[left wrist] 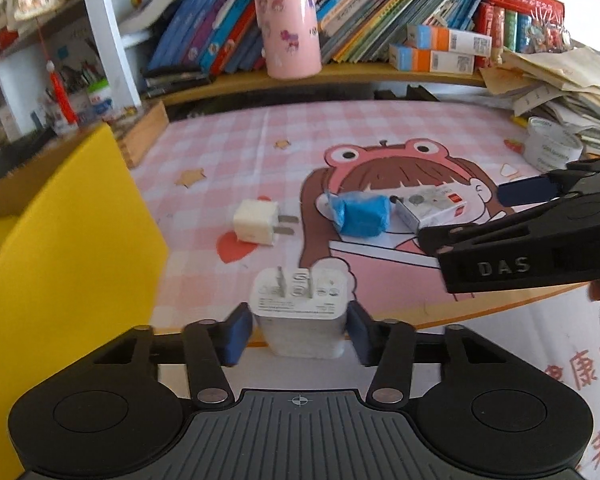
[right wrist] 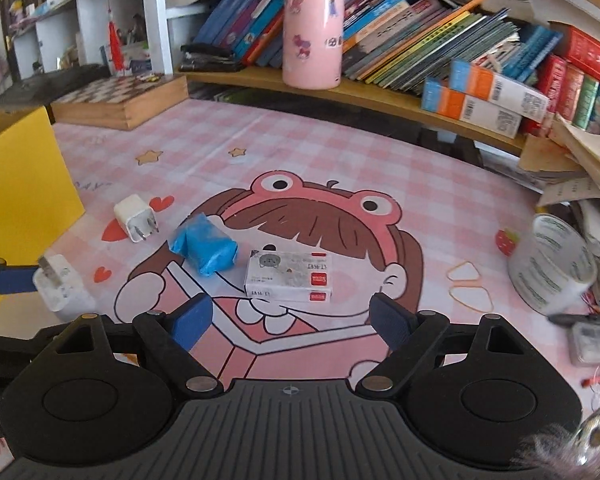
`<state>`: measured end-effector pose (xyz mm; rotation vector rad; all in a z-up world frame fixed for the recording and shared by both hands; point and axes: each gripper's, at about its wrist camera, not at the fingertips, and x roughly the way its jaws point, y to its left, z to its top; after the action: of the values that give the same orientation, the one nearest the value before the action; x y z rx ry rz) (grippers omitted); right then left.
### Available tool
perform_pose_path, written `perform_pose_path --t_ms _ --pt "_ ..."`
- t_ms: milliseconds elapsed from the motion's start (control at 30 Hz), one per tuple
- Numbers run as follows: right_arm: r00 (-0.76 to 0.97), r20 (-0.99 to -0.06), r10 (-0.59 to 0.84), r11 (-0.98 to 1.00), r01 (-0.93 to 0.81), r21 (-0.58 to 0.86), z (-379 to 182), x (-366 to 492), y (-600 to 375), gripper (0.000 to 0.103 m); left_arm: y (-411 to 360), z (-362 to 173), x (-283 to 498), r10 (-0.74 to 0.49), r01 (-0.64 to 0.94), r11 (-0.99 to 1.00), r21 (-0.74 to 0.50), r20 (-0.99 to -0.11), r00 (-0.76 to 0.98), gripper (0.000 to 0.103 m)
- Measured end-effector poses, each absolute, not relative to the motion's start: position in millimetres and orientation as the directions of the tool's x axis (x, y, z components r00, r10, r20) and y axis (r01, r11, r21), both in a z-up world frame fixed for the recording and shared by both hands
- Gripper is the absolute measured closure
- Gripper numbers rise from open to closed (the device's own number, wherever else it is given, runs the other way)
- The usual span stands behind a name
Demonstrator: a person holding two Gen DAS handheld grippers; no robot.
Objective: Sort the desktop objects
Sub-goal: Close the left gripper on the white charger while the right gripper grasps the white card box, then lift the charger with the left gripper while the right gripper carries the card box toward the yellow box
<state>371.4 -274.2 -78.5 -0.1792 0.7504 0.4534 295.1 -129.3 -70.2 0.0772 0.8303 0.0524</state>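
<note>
My left gripper point(left wrist: 299, 332) is shut on a white charger point(left wrist: 300, 308) with its prongs facing up, at the desk's front edge beside the yellow box point(left wrist: 60, 260). In the right wrist view that charger point(right wrist: 62, 284) shows at the far left with one blue pad against it. My right gripper point(right wrist: 292, 324) is open and hovers just in front of a white box with red labels point(right wrist: 288, 276). A blue packet point(right wrist: 206, 246) touches that box's left end. A smaller white charger point(right wrist: 134, 218) lies further left on the pink mat.
A tape roll point(right wrist: 552, 268) and loose rubber bands point(right wrist: 466, 284) lie to the right, below a paper stack. A pink canister point(right wrist: 312, 32) stands on the book shelf at the back. A wooden chess box point(right wrist: 116, 100) sits back left.
</note>
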Motion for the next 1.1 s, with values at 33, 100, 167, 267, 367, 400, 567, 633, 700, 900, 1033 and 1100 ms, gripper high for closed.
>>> perform_pose_path --t_ms 33,100,167,267,367,400,567,633,700,900,1033,1100 --pt "0.638 -0.693 0.335 0.887 -0.461 0.004 -80 373 -273 0.018 -129 -71 295 0.078 -0.023 0.996 0.085 -0.734 0.675 0.058" --pt "0.629 -0.698 0.342 0.884 -0.468 0.011 -84 378 -271 0.018 -129 -71 295 0.073 -0.029 0.997 0.073 -0.729 0.680 0.059" --pt "0.624 -0.703 0.341 0.883 -0.469 0.012 -88 382 -269 0.018 -127 -71 295 0.066 -0.035 0.998 0.057 -0.729 0.682 0.059" --pt "0.624 -0.705 0.338 0.882 -0.471 0.006 -91 389 -265 0.024 -123 -69 292 0.059 -0.056 0.998 0.028 -0.735 0.675 0.059" --pt "0.626 -0.703 0.337 0.877 -0.480 -0.007 -94 393 -261 0.040 -119 -60 284 0.045 -0.074 0.997 -0.007 -0.728 0.684 0.059" --pt "0.625 -0.703 0.339 0.875 -0.483 -0.008 -94 394 -260 0.041 -119 -56 280 0.042 -0.075 0.997 -0.014 -0.721 0.692 0.059" --pt "0.619 -0.705 0.346 0.880 -0.475 0.014 -95 401 -258 0.044 -117 -42 270 0.031 -0.081 0.996 -0.037 -0.702 0.712 0.059" --pt "0.626 -0.698 0.347 0.881 -0.472 0.014 -94 400 -258 0.052 -116 -39 268 0.031 -0.088 0.995 -0.046 -0.700 0.713 0.059" --pt "0.628 -0.698 0.343 0.886 -0.464 0.017 -94 400 -258 0.053 -116 -37 266 0.030 -0.092 0.995 -0.050 -0.699 0.715 0.059" --pt "0.626 -0.687 0.368 0.878 -0.478 0.035 -85 392 -262 0.053 -115 -34 259 0.017 -0.087 0.994 -0.067 -0.689 0.725 0.059" --pt "0.643 -0.669 0.374 0.884 -0.466 0.047 -73 378 -270 0.053 -115 -34 254 0.012 -0.098 0.992 -0.084 -0.694 0.720 0.059" --pt "0.645 -0.666 0.374 0.886 -0.461 0.051 -69 369 -274 0.053 -115 -34 250 0.010 -0.097 0.992 -0.086 -0.694 0.720 0.059"
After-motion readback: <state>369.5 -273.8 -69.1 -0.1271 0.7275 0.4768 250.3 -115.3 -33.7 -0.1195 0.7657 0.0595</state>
